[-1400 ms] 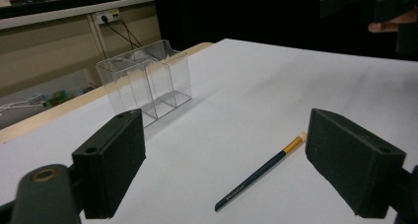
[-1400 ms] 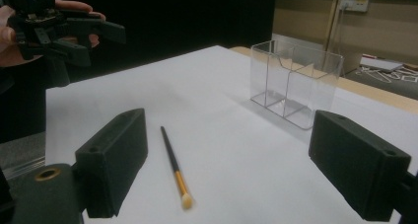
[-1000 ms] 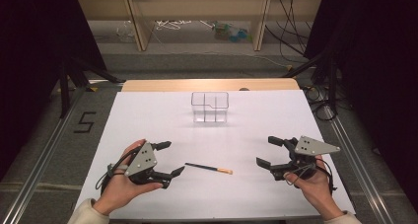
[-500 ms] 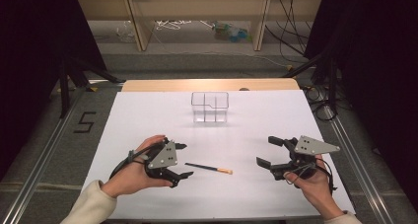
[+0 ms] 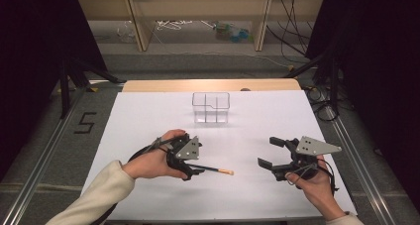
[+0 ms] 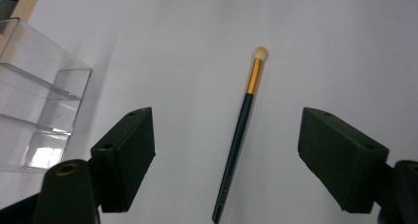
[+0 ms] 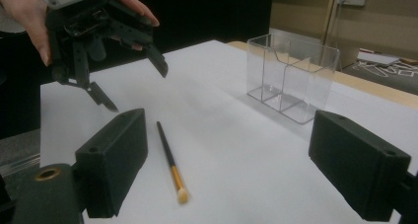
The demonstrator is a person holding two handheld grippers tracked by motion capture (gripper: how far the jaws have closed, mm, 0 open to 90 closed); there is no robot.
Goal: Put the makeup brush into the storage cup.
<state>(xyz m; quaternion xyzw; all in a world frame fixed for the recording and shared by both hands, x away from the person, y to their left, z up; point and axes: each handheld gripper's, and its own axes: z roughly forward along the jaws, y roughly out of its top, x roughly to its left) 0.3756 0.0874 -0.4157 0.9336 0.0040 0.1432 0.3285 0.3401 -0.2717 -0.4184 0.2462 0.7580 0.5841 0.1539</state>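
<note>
In the high view the left tool covers the dark handle end of the brush, whose handle runs off the bottom edge in the left gripper view, where the clear organizer is cut by the left edge.

Clear plastic organizer with compartments, standing toward the far edge of a white surface. Beyond, tangled cables on the floor.

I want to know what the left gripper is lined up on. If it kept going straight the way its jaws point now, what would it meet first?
Most likely the brush: it lies on the white table between the open jaws of the left gripper, untouched, though depth is hard to judge.
</note>
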